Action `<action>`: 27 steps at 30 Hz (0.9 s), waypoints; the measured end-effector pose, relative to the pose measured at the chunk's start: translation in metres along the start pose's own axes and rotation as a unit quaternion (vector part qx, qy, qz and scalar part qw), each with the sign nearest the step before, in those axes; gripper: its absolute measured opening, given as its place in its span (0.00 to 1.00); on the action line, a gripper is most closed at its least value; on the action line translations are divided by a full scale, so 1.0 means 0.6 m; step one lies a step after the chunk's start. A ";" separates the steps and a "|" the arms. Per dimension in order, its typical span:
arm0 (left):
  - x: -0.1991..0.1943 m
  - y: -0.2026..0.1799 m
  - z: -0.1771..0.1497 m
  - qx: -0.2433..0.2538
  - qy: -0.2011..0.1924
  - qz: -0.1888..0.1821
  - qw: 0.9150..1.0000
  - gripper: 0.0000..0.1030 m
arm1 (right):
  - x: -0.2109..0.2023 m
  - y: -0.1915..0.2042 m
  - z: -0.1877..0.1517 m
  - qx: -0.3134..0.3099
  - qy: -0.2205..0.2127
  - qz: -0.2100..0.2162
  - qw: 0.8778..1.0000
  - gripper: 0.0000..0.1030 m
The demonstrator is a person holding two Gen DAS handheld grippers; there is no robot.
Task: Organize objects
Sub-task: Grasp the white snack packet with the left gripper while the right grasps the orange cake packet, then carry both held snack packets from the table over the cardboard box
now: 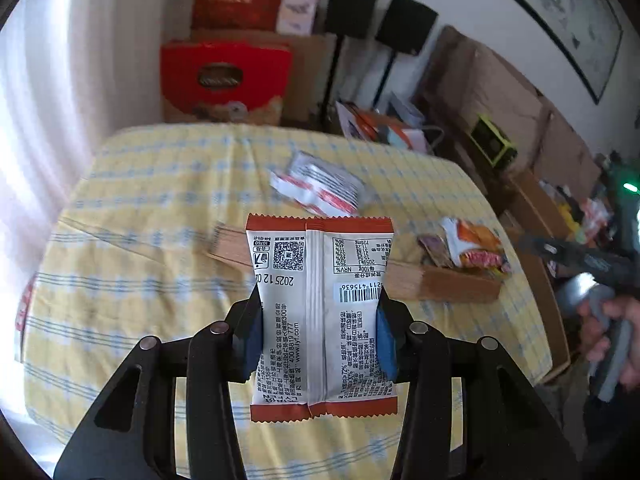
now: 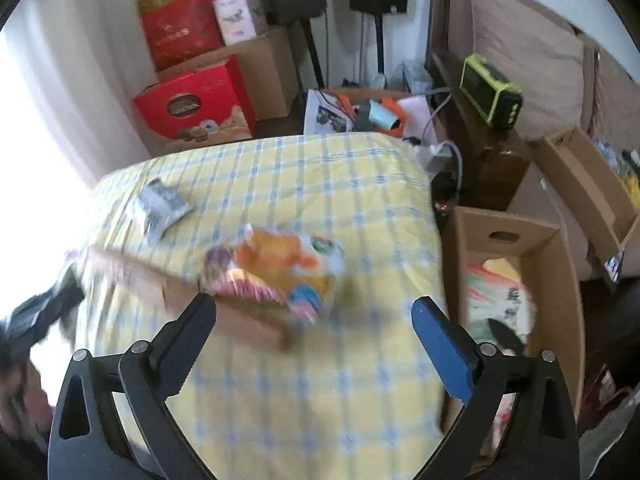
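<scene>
Left hand-held gripper clamps a packet above the bench — right hand-held gripper spread wide, empty, over a tray.

We saw a yellow tablecloth checked in blue, a white packet edged orange-red, and blue pads on black fingers.

Surface covered by yellow cloth with blue check. Bright daylight enters through pale curtain at left. Far wall white; framed picture hangs upper right. Two black speakers on stands against wall. Stacked cardboard and red boxes in corner. Brown cushioned sofa on right, green device on its arm. Open cardboard box beside surface.
</scene>
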State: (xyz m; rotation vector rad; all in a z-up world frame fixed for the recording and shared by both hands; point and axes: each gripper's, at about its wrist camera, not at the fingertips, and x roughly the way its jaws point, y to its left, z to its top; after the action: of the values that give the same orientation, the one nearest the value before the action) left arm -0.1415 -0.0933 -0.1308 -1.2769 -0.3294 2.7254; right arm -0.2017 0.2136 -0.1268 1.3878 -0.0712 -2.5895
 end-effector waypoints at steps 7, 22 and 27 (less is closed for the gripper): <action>-0.036 0.054 0.002 -0.035 -0.031 0.005 0.999 0.42 | 0.132 0.034 0.042 0.015 0.074 -0.071 0.995 0.97; -0.068 0.104 0.002 -0.074 -0.050 0.022 0.996 0.42 | 0.100 0.015 0.025 0.018 0.016 -0.030 0.999 0.65; -0.094 0.084 0.006 -0.068 -0.057 0.025 0.996 0.42 | 0.018 0.025 0.030 -0.024 -0.043 -0.026 0.998 0.65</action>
State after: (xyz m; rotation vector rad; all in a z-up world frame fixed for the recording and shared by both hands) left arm -0.1088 -0.1536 -0.0987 -1.1773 -0.5088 2.8703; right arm -0.2202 0.1960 -0.1235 1.2787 0.0141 -2.6737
